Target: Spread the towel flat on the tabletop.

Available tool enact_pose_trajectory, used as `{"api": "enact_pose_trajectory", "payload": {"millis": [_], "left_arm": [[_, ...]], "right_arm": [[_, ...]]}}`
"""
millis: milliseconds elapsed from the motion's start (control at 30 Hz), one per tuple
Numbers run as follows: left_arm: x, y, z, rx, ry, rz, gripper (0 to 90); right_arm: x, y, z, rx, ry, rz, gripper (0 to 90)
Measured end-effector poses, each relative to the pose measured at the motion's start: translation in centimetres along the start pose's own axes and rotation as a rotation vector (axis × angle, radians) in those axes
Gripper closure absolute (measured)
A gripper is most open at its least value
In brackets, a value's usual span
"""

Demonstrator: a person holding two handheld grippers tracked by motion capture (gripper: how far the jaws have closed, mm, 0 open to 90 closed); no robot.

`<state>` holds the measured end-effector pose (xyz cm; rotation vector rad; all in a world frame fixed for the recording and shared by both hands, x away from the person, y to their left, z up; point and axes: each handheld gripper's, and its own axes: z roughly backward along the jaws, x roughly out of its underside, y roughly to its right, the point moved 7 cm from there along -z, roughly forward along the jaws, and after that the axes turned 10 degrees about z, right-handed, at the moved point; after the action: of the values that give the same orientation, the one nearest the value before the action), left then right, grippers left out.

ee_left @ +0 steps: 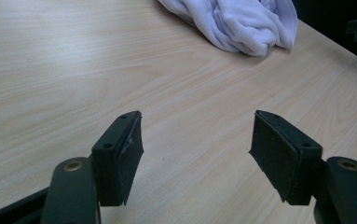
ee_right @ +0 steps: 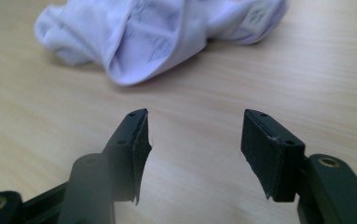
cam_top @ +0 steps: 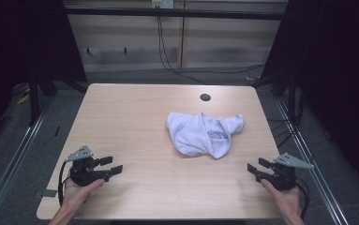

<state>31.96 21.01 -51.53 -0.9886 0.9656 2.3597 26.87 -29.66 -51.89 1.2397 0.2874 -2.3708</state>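
Both grippers, left [cam_top: 113, 167] & right [cam_top: 256, 167], jaws apart, nothing btwn. White garment [cam_top: 204, 133] lies crumpled ahead of both, well apart. Approach low, pinch opposite edges, not the bunched middle.

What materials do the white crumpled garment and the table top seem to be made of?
The white garment looks like soft knit cotton, matte: it lies in limp folds, with faint print showing through. The table top looks like pale wood-grain laminate with a smooth, slight sheen; whether it is real wood is unclear.
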Motion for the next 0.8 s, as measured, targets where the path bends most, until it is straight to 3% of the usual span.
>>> {"api": "enact_pose_trajectory", "payload": {"millis": [100,200,367,500,533,633,800], "left_arm": [[-0.1,0.0,0.0,0.013,0.000,0.014,33.8],[0.0,0.2,-0.1,0.028,-0.020,0.025,34.5],[0.0,0.5,-0.4,0.025,-0.026,0.008,33.2],[0.0,0.5,-0.6,0.017,-0.028,0.005,32.9],[0.0,0.6,-0.5,0.022,-0.027,0.005,32.9],[0.0,0.8,-0.5,0.024,-0.031,-0.014,32.8],[-0.1,0.9,-0.2,0.031,-0.010,-0.013,33.0]], "right_arm": [[-0.2,-0.4,-0.3,-0.021,-0.008,0.017,40.6],[-1.1,-1.0,-0.5,-0.071,0.015,0.008,39.3],[-2.3,-1.7,-1.5,-0.124,0.017,0.031,39.8],[-4.0,-2.1,-2.4,-0.141,0.034,0.050,38.0],[-5.1,-2.5,-3.0,-0.153,0.033,0.077,36.9],[-6.1,-2.8,-3.9,-0.146,0.031,0.100,36.1],[-8.4,-3.1,-7.4,-0.166,0.002,0.139,34.9]]}}
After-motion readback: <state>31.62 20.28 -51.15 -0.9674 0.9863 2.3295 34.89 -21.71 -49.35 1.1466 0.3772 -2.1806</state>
